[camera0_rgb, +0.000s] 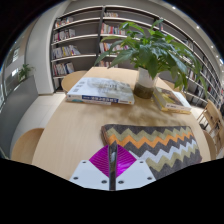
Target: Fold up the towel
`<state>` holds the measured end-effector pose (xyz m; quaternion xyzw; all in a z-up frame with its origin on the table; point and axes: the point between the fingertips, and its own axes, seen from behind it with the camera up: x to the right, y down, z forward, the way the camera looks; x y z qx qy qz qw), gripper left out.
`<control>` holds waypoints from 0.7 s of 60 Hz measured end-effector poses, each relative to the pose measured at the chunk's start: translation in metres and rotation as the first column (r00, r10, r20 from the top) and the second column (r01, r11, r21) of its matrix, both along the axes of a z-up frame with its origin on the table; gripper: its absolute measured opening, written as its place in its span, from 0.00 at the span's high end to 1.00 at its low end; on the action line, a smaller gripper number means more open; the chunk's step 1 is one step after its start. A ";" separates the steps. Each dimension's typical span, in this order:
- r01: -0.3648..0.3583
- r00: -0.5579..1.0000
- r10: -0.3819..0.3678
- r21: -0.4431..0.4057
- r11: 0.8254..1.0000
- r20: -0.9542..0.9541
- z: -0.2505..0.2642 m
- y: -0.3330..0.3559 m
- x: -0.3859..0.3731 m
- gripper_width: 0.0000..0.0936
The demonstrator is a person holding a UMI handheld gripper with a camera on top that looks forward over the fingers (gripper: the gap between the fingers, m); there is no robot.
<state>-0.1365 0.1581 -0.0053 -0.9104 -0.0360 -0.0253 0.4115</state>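
Observation:
A towel (155, 145) with a zigzag pattern in grey, orange, yellow and black lies flat on the wooden table (65, 130), stretching from my fingers away to the right. My gripper (112, 160) is at the towel's near left edge. Its magenta pads (100, 160) are pressed together with a thin dark strip of the towel's edge pinched between them.
A stack of books (100, 90) lies on the table beyond the towel. A potted plant (150, 55) stands behind it, with another book (178, 100) to its right. Bookshelves (80, 35) line the far wall. The table's rounded edge is on the left.

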 end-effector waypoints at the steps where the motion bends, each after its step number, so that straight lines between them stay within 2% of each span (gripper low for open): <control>1: -0.003 1.000 0.003 -0.014 1.000 -0.011 0.000 -0.001 0.000 0.95; 6: -0.027 0.999 0.025 -0.045 0.999 -0.041 0.011 -0.002 0.004 0.96; 16: -0.025 0.999 0.027 0.090 0.996 -0.022 0.108 -0.002 0.071 0.96; 22: -0.007 1.000 0.007 0.129 0.992 0.000 0.143 -0.003 0.137 0.96; 27: -0.008 0.999 0.002 0.130 0.991 0.044 0.143 0.000 0.194 0.96; 32: -0.014 0.998 0.009 0.088 0.996 0.063 0.114 0.002 0.234 0.95; 34: -0.022 0.998 0.019 0.061 0.998 0.058 0.094 0.002 0.243 0.90; 39: -0.038 0.999 0.038 -0.014 0.999 0.032 0.055 0.000 0.258 0.70; 42: -0.046 0.998 0.046 -0.008 0.999 0.045 0.050 -0.001 0.269 0.57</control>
